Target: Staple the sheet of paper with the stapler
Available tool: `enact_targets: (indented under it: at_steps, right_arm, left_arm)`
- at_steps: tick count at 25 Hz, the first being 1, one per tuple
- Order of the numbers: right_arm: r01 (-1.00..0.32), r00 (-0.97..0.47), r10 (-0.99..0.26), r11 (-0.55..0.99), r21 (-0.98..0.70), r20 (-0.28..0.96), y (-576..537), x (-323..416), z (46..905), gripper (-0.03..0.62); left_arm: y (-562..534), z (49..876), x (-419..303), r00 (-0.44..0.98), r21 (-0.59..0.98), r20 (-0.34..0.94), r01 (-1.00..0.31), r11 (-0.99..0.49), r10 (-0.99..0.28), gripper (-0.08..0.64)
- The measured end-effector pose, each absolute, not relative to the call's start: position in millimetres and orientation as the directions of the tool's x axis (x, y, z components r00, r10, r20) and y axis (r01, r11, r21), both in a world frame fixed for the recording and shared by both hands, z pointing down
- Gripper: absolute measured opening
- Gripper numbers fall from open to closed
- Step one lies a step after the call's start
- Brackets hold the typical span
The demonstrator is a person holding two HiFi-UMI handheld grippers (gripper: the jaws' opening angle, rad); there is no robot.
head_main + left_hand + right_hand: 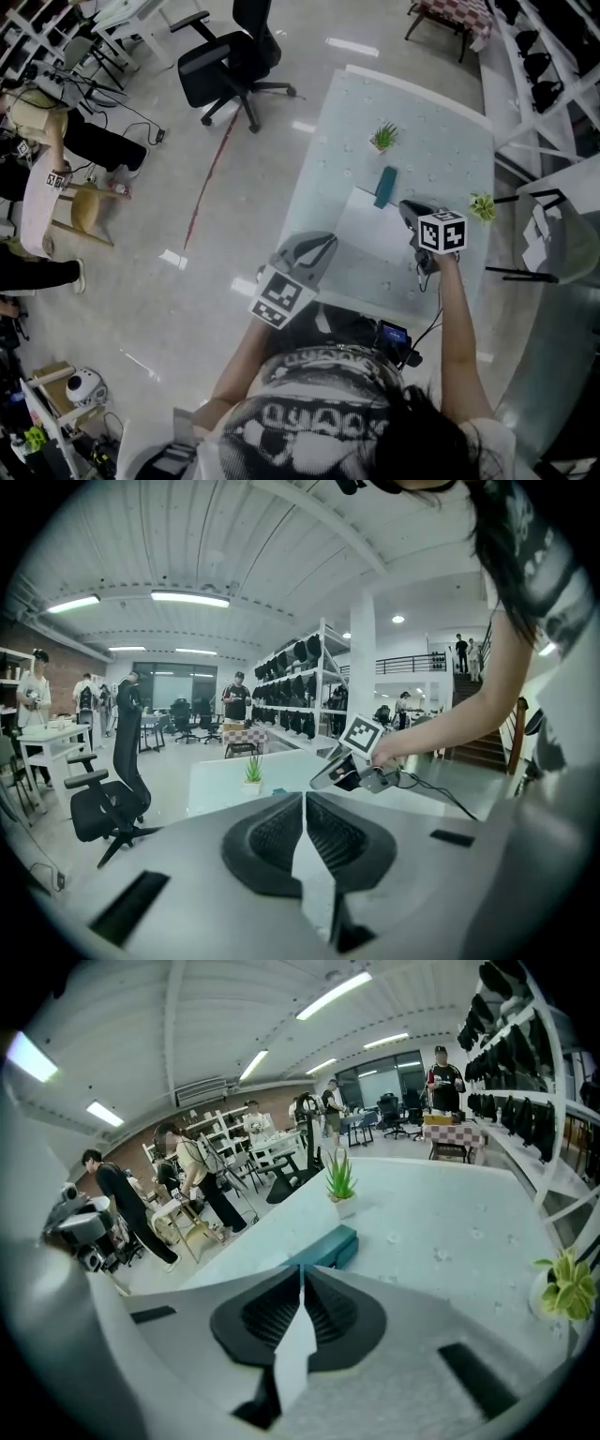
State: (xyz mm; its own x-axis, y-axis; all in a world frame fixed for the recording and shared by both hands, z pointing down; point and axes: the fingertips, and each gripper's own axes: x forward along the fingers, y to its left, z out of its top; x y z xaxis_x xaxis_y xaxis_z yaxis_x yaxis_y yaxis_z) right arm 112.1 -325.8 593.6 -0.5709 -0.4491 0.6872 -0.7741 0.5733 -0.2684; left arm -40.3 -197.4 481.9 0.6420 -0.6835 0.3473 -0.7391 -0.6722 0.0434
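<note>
A teal stapler (384, 186) lies on the pale table (441, 141), and the right gripper view shows the stapler (323, 1249) just beyond the jaw tips. The white sheet of paper (367, 234) lies flat on the table, nearer to me than the stapler. My right gripper (406, 208) hangs over the sheet's far right corner, angled down, and its jaws (302, 1269) meet at the tips with only a white sliver in the slit. My left gripper (326, 244) hovers at the table's near left edge, level, with its jaws (305, 797) closed and nothing in them. From there the right gripper (326, 778) is seen above the table.
Two small potted plants stand on the table, one at the far middle (382, 137) and one at the right edge (482, 206). A black office chair (230, 61) stands on the floor to the left. People sit at far left. Shelving runs along the right.
</note>
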Motion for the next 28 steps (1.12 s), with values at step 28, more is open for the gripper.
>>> enact_targets:
  at_steps: [28]
  right_arm:
    - [-0.596, -0.345, -0.016, 0.776, -0.206, 0.939, -337, 56, 648, 0.005]
  left_arm:
    - [-206, 506, -85, 0.637, 0.115, 0.371, -0.754, -0.647, -0.676, 0.012]
